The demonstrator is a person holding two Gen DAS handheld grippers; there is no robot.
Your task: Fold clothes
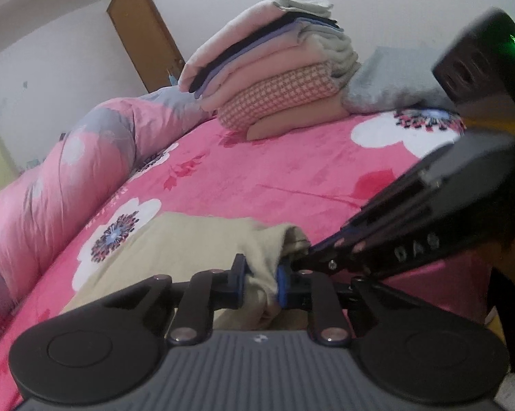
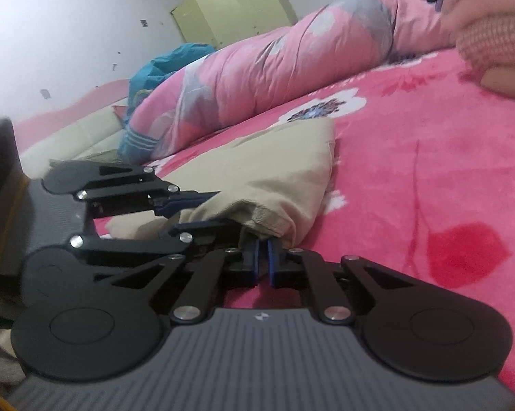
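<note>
A beige garment [image 1: 175, 243] [image 2: 274, 167] lies on the pink flowered bedspread [image 1: 291, 171] [image 2: 428, 144], near the bed's front edge. My left gripper [image 1: 260, 274] is shut on a bunched fold of it, with fabric squeezed between the blue pads. In the right wrist view the left gripper [image 2: 202, 212] reaches in from the left, its fingers around the same fold. My right gripper [image 2: 262, 255] is shut, its tips tucked into the garment's ribbed hem [image 2: 267, 224]. In the left wrist view the right gripper [image 1: 303, 253] comes in from the right and meets the fabric beside my left fingers.
A stack of folded clothes [image 1: 267, 68] sits at the far side of the bed, with a grey folded blanket [image 1: 387, 85] beside it. A rolled pink quilt [image 1: 69, 178] [image 2: 257, 68] runs along the left. A teal cloth [image 2: 161, 68] and a green wardrobe [image 2: 233, 10] lie beyond.
</note>
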